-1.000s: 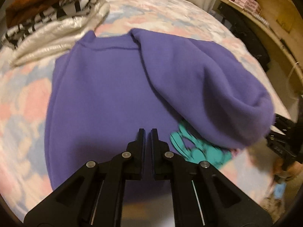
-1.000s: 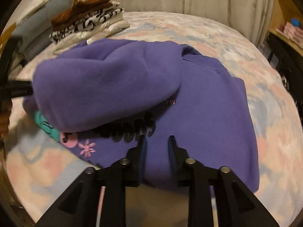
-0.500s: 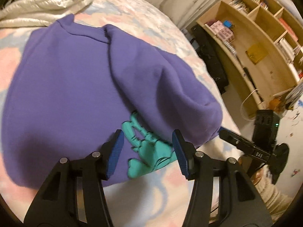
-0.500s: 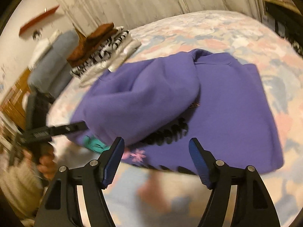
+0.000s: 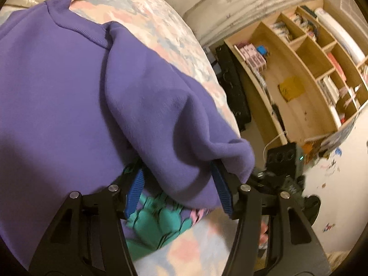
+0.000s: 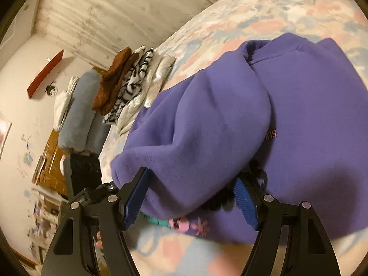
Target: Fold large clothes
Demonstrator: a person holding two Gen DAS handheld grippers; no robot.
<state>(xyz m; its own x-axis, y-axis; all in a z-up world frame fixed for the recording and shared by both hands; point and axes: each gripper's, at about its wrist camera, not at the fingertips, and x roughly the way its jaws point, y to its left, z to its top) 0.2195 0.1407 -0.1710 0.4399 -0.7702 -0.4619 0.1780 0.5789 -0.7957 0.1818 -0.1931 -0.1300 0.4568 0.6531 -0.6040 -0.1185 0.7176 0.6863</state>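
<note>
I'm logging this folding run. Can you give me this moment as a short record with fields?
garment: purple sweatshirt on the bed, one side folded over the front
left gripper: open, straddling the folded edge
right gripper: open, straddling the same fold
nearby: stack of folded clothes beyond the collar
off bed: wooden shelves

Left gripper (image 5: 178, 181) was spread wide, its two black fingers rising from the lower frame edge toward 12 o'clock, blue pads (image 5: 134, 191) facing each other across the gap. Right gripper (image 6: 191, 188) was likewise spread wide, fingers angled up from the bottom edge, blue pads (image 6: 135, 201) facing inward. In the left wrist view, the right gripper's body (image 5: 285, 172) appeared at 3 o'clock. In the right wrist view, the left gripper's body (image 6: 96, 193) sat at 9 o'clock.
</note>
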